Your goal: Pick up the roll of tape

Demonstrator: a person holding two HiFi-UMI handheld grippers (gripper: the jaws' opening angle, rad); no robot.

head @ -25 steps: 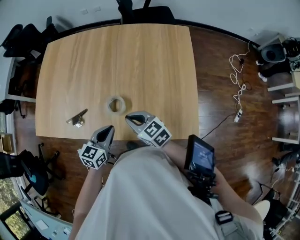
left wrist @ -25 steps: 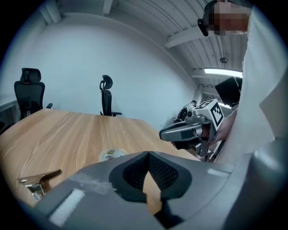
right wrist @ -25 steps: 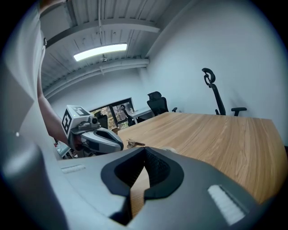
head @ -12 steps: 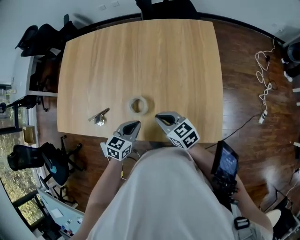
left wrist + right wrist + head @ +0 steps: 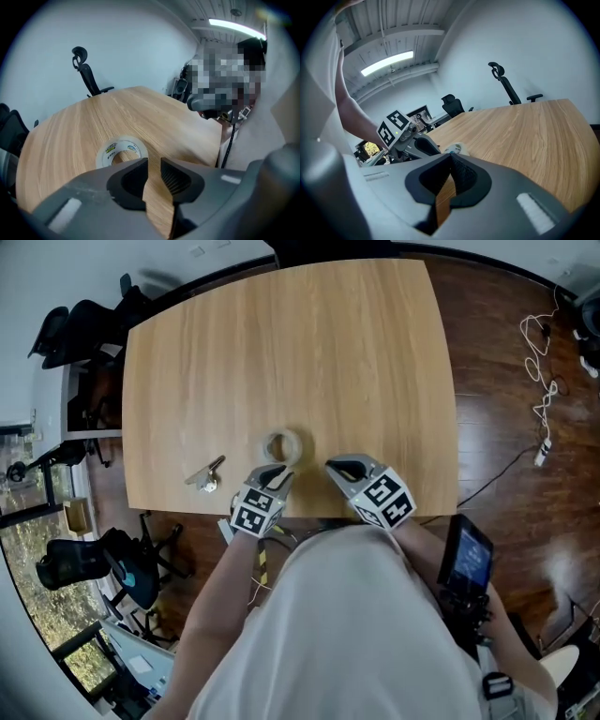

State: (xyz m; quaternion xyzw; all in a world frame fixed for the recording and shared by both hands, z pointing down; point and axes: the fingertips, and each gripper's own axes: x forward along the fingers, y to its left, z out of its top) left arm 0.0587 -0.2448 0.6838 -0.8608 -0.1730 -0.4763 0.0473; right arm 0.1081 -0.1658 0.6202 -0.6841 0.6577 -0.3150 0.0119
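The roll of tape (image 5: 281, 446), a pale translucent ring, lies flat on the wooden table (image 5: 281, 343) close to its near edge. My left gripper (image 5: 278, 473) points down at the roll's near side, its tips just short of it. In the left gripper view the roll (image 5: 121, 151) lies right beyond the left gripper (image 5: 153, 169), whose jaws have just been opening and stand a little apart with nothing between them. My right gripper (image 5: 336, 467) hovers to the right of the roll; in its own view the right gripper (image 5: 451, 158) is shut and empty, with the tape (image 5: 454, 148) behind it.
A small metal object (image 5: 205, 475) lies on the table left of the tape near the front edge. Office chairs (image 5: 80, 320) stand at the left. A handheld screen (image 5: 469, 557) hangs at the person's right side, and white cables (image 5: 542, 381) lie on the dark floor.
Both grippers have come forward from the table's near edge over the tabletop. The left one has dropped and tilted down toward the tape roll's near side.
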